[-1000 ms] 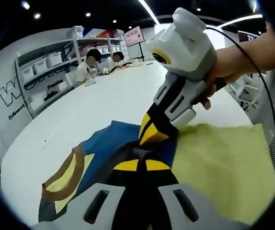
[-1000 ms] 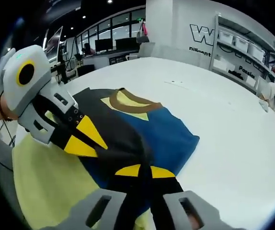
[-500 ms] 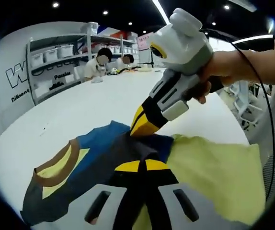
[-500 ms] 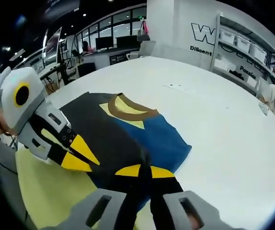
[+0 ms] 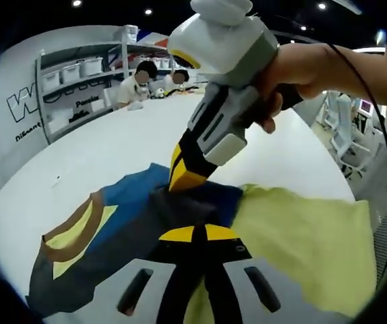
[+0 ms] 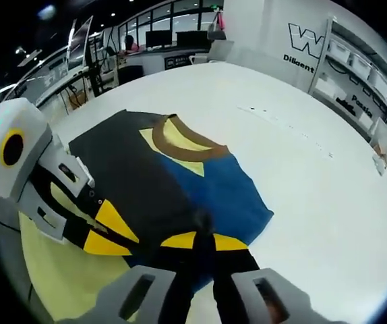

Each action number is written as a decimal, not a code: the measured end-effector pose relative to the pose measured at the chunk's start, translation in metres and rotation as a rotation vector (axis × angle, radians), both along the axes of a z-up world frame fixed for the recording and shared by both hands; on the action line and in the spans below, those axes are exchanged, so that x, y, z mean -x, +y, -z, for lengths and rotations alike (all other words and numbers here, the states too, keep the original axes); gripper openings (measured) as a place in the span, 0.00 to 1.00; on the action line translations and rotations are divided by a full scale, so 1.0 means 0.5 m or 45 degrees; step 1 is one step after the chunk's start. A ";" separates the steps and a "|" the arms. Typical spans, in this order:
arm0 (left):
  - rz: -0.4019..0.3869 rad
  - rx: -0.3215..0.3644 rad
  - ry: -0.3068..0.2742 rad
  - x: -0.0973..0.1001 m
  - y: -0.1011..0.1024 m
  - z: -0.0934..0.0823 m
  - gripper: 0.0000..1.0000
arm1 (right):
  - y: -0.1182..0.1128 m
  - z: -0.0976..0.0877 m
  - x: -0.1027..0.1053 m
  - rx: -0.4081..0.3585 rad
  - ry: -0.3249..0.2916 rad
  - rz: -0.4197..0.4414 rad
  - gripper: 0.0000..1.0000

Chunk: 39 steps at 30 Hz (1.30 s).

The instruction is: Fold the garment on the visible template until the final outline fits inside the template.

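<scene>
Meanwhile, both left gripper and right gripper pinch the dark-and-blue cloth garment between closed fingers over yellow fabric template; moving together should keep the fold even.

The right tongs have a white rounded head, a grey ribbed body and black jaws tipped yellow, with a thin black cable beside the bare hand, and the left tongs look alike.

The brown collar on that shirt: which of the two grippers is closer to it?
Neither clearly; both grip the garment at the end opposite the brown collar. The left gripper bites the dark side, the right gripper the blue side.
</scene>
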<state>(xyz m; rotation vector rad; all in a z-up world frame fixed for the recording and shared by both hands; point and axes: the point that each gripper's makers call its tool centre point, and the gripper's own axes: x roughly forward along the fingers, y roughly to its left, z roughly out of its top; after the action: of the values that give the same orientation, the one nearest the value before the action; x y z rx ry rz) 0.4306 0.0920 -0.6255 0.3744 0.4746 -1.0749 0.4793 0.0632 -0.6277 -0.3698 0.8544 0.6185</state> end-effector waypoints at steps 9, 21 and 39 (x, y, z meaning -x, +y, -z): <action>0.001 -0.011 -0.033 0.007 -0.021 0.002 0.08 | -0.032 -0.001 -0.008 -0.032 -0.034 0.086 0.07; -0.035 0.104 -0.002 0.009 -0.050 -0.015 0.00 | -0.053 -0.031 0.002 -0.191 -0.115 0.218 0.11; 0.010 0.123 -0.021 0.037 -0.047 -0.008 0.21 | -0.085 -0.042 0.062 -0.292 -0.133 0.356 0.14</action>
<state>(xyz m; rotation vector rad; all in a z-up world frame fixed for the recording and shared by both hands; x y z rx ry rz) 0.4122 0.0684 -0.6214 0.3001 0.4054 -1.0976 0.4481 0.0207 -0.6067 -0.0710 0.7105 0.4274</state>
